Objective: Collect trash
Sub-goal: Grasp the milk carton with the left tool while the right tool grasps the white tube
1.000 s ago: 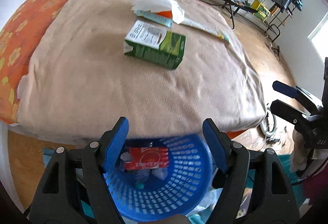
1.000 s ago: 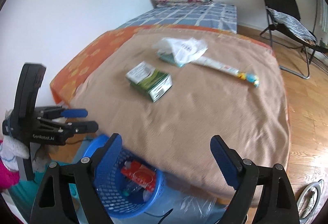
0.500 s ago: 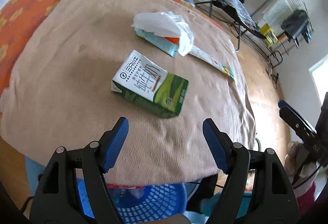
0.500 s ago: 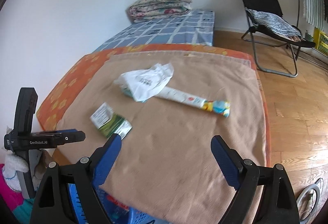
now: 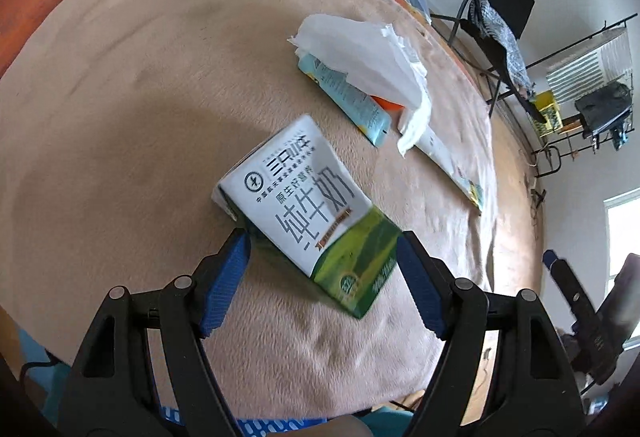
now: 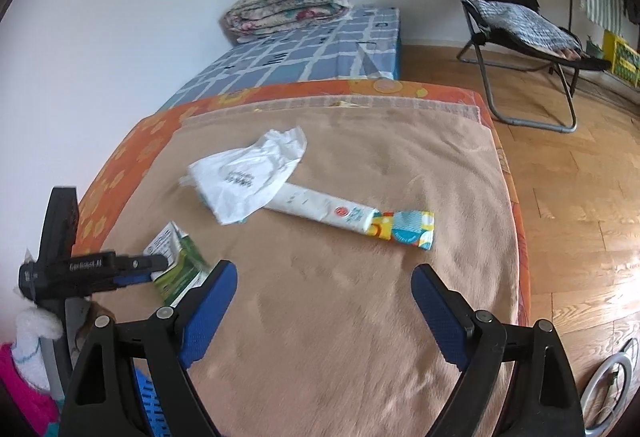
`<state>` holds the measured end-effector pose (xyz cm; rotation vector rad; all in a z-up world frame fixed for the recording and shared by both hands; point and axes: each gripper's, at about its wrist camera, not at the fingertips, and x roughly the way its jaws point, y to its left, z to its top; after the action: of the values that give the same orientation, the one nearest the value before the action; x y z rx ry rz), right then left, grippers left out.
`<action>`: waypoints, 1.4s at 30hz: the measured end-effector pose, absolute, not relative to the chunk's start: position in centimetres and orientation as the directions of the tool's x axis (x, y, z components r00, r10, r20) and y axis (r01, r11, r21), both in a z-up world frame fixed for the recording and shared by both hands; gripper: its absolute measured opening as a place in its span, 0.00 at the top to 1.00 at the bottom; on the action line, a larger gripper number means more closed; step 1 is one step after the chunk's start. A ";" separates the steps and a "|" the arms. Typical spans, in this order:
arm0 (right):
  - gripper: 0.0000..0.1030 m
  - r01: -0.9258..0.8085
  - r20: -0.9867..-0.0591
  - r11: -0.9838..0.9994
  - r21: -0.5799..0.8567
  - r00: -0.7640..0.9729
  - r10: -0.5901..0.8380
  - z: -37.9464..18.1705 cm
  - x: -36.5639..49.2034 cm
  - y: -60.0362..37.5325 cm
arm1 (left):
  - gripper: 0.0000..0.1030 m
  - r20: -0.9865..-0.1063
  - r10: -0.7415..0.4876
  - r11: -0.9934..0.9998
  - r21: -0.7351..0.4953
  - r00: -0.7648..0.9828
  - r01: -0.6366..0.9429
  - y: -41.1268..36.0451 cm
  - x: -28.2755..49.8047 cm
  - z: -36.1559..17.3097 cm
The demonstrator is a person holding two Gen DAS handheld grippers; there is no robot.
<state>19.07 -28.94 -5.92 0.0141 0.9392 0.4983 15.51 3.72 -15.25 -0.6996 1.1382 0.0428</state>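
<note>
A green and white milk carton (image 5: 308,205) lies flat on the tan blanket (image 5: 120,117). My left gripper (image 5: 322,241) is open, its blue fingertips on either side of the carton's near end, and I see no pad pressing on it. Beyond the carton lie a white crumpled bag (image 5: 360,49), a teal packet (image 5: 348,101) and a long white wrapper (image 5: 448,161). My right gripper (image 6: 324,277) stands open over bare blanket, with the long wrapper (image 6: 352,215) and the bag (image 6: 248,173) ahead. The carton (image 6: 180,265) and left gripper (image 6: 132,269) are at its left.
A blue basket (image 6: 148,397) sits below the bed's near edge. The orange sheet (image 6: 132,157) borders the blanket. A folded quilt (image 6: 288,1) lies on the far blue mattress. A black folding chair (image 6: 512,9) stands on the wood floor (image 6: 580,197) to the right.
Both grippers have moved from above the blue basket out over the bed. The left one rolled and came down to the milk carton, which now lies between its fingertips.
</note>
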 end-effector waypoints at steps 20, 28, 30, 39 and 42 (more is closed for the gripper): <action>0.14 -0.421 -0.825 0.884 0.203 0.412 0.385 -12.3 28.7 -25.2 | 0.19 -0.918 -0.104 0.936 -0.221 0.383 -0.275 -2.3 20.7 -17.9; 0.14 -0.423 -0.845 0.878 0.223 0.366 0.391 -15.2 31.1 -23.2 | 0.23 -0.908 -0.129 0.943 -0.236 0.400 -0.233 -1.6 20.3 -17.8; 0.14 -0.439 -0.859 0.865 0.243 0.316 0.402 -16.1 31.2 -22.4 | 0.26 -0.905 -0.140 0.937 -0.252 0.401 -0.240 -0.9 20.1 -17.8; 0.28 -0.578 -0.891 0.803 0.147 0.276 0.362 -16.3 28.4 -19.6 | 0.34 -0.900 -0.160 0.920 -0.285 0.406 -0.269 1.9 18.8 -17.5; 0.41 -0.608 -0.908 0.794 0.018 0.323 0.268 -16.5 27.1 -18.2 | 0.34 -0.900 -0.160 0.918 -0.286 0.406 -0.273 2.6 18.1 -17.5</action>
<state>27.07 -18.16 -16.46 -0.3562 1.1016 0.5910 18.09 2.57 -17.51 -0.4244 1.1608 0.0737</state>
